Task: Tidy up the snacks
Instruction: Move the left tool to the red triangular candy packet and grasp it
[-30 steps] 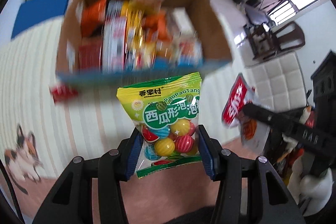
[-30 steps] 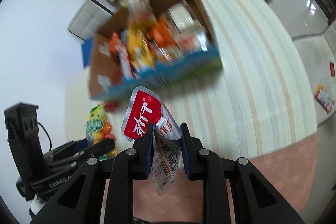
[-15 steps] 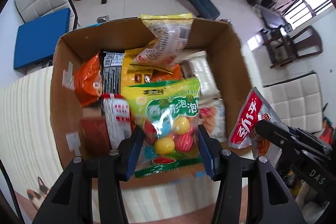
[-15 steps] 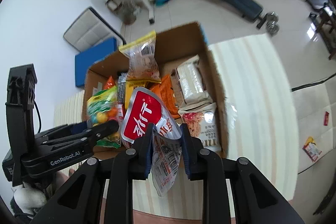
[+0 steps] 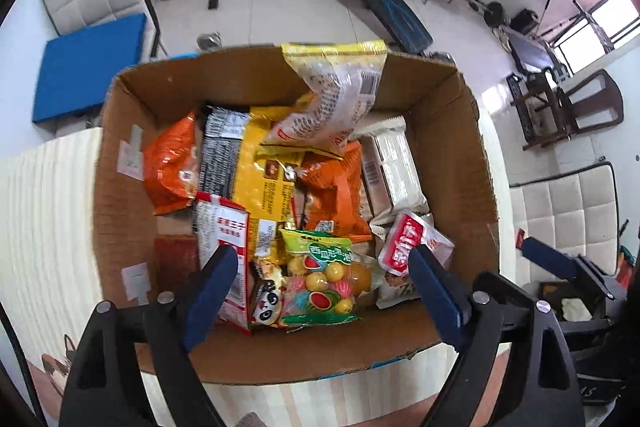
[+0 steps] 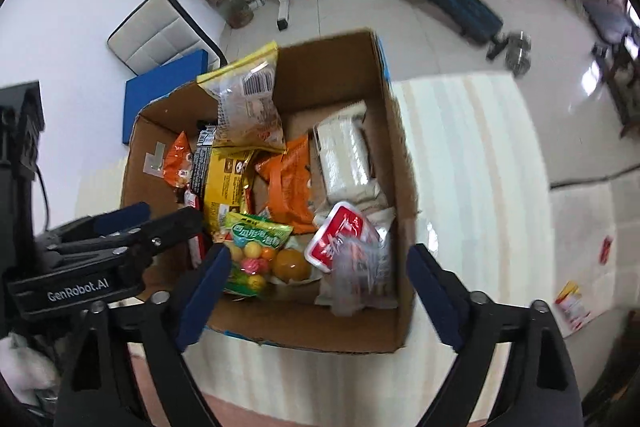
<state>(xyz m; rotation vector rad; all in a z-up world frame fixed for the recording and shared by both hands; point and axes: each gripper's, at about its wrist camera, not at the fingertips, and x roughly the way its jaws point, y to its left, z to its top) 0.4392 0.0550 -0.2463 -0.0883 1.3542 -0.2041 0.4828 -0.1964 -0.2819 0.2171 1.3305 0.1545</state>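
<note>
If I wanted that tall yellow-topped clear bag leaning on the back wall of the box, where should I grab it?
Pinch the yellow-topped clear bag by its flat sealed top edge, coming straight down from above. That edge stands above the cardboard box rim, while other packets crowd its lower half.

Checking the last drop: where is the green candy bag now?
In both views, the green candy bag lies inside the cardboard box at its near edge, left of the red-labelled packet.
</note>
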